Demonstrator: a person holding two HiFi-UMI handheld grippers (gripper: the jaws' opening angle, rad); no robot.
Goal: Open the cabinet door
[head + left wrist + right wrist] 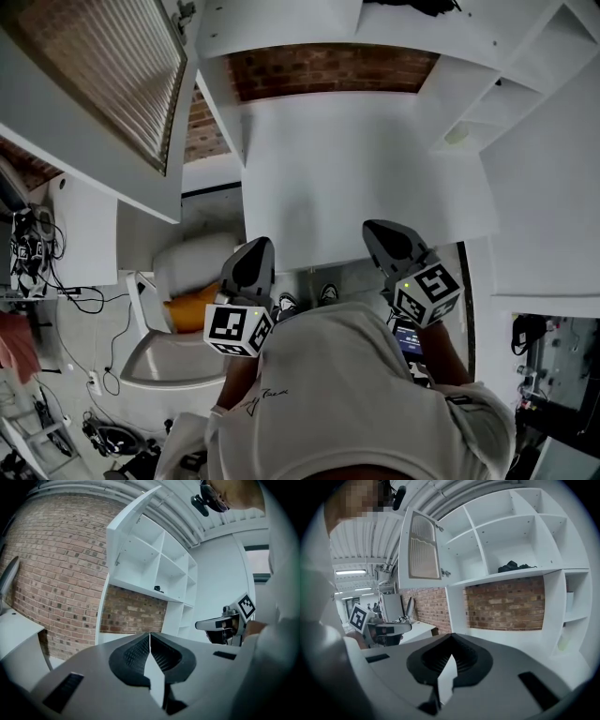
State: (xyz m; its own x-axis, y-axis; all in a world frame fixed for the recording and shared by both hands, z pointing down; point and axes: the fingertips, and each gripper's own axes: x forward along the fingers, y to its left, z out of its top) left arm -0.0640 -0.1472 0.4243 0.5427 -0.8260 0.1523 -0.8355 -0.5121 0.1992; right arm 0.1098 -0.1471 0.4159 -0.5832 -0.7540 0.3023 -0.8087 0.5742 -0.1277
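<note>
The cabinet door [423, 550], up left of the grey right gripper [451, 638], is framed in white round a ribbed beige panel. Ahead, white shelves [520, 531] are backed by a red-brown brick wall [506, 604].

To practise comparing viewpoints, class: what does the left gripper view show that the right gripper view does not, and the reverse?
Only the left gripper view: the right gripper, off to its right. Only the right gripper view: the left gripper, and the ribbed face of the open cabinet door. Both: the white shelf unit, the brick wall, the door swung open, and each gripper's own jaws shut, empty.
</note>
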